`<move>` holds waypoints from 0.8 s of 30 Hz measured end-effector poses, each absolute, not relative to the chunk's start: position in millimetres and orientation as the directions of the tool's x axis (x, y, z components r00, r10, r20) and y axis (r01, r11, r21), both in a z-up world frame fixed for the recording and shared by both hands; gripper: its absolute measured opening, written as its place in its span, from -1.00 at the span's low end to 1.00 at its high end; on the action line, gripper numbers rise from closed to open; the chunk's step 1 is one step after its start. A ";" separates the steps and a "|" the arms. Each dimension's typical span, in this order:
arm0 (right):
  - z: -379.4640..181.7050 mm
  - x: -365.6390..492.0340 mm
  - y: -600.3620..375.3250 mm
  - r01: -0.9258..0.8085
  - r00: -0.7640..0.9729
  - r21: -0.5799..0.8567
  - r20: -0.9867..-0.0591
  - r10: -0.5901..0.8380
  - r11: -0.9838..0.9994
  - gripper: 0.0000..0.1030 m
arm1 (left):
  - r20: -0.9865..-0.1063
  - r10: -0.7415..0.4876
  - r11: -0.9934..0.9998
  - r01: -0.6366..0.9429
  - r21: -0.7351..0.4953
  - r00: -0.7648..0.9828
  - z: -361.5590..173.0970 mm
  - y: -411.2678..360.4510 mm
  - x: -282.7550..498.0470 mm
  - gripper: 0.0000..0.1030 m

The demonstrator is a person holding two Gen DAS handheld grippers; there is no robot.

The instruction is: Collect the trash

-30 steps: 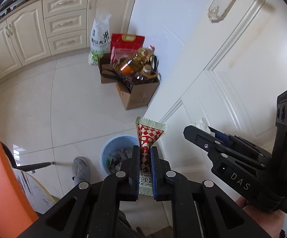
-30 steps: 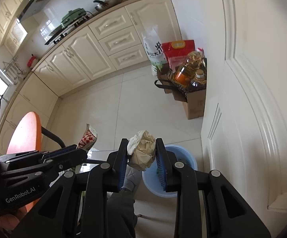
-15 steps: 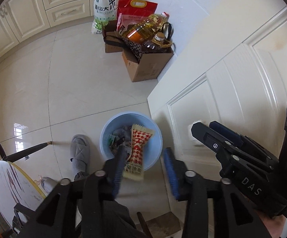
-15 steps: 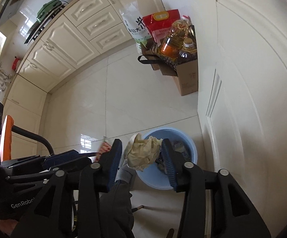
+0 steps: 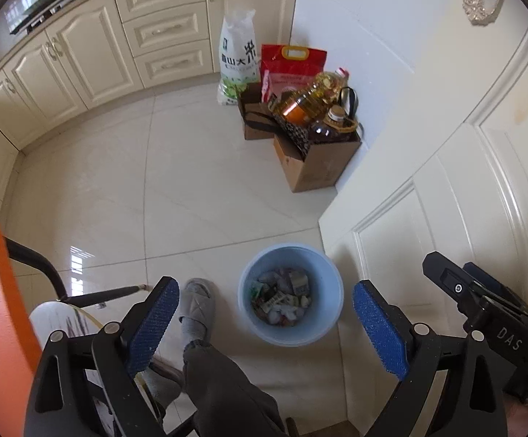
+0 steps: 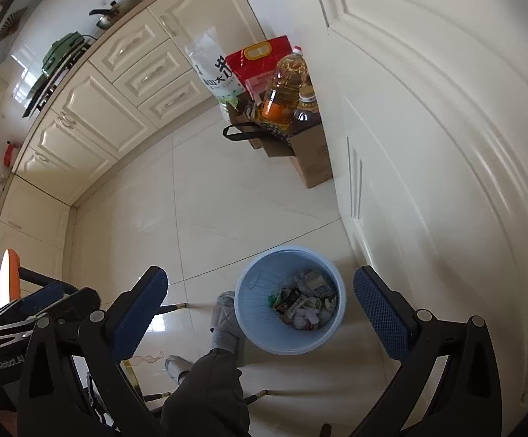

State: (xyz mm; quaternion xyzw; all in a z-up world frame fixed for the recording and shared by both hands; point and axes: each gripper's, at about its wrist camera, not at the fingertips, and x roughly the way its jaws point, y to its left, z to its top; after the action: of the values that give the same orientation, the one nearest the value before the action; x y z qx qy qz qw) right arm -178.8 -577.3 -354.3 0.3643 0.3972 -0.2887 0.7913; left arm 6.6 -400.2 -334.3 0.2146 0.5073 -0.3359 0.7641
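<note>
Both grippers hang above the blue bin [image 5: 289,331] on the floor. Left gripper [image 5: 264,324] and right gripper [image 6: 260,317] have just been opening; jaws wide, empty. Trash [image 6: 307,306] lies inside the bin.

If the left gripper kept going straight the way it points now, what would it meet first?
Most likely the blue trash bin on the floor: it sits between the open, empty jaws of the left gripper, slightly right of centre. Nothing visible lies in between, though depth is uncertain.

Daylight lit both views brightly; window glare shone on the floor tiles [image 5: 76,266] at eight o'clock; fisheye edges curved darkly.
</note>
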 end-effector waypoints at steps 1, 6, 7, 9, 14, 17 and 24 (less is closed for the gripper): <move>-349.9 -178.9 -575.0 0.744 0.522 0.347 -0.836 -0.171 0.571 1.00 | -0.911 -0.304 0.686 0.727 -0.008 0.278 -329.0 -396.9 0.9 0.83; -311.1 -181.7 -552.2 0.702 0.575 0.365 -0.797 -0.185 0.611 1.00 | -0.865 -0.376 0.692 0.722 -0.024 0.332 -294.1 -368.6 -35.9 0.83; -299.0 -182.6 -545.9 0.691 0.590 0.367 -0.785 -0.191 0.623 1.00 | -0.854 -0.391 0.691 0.722 -0.026 0.343 -285.3 -357.4 -42.3 0.83; -275.3 -184.1 -533.8 0.672 0.613 0.366 -0.762 -0.207 0.644 1.00 | -0.823 -0.422 0.696 0.717 -0.027 0.379 -266.5 -332.4 -55.3 0.83; -210.6 -185.8 -481.8 0.587 0.691 0.359 -0.689 -0.218 0.726 1.00 | -0.742 -0.472 0.739 0.673 -0.038 0.476 -226.0 -253.8 -91.2 0.86; -176.3 -185.9 -443.3 0.528 0.733 0.349 -0.648 -0.208 0.774 1.00 | -0.686 -0.472 0.780 0.624 -0.033 0.554 -206.6 -198.9 -117.0 0.86; -100.4 -190.8 -334.8 0.352 0.835 0.304 -0.529 -0.151 0.885 1.00 | -0.515 -0.405 0.891 0.452 -0.037 0.756 -164.4 -63.4 -200.7 0.99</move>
State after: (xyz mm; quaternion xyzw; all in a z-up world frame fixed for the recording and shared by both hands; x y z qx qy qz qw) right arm -190.8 -334.8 -100.4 0.1984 0.2538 -0.1342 0.9371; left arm -200.7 -63.4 -164.4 0.0450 0.2640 -0.2290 0.9359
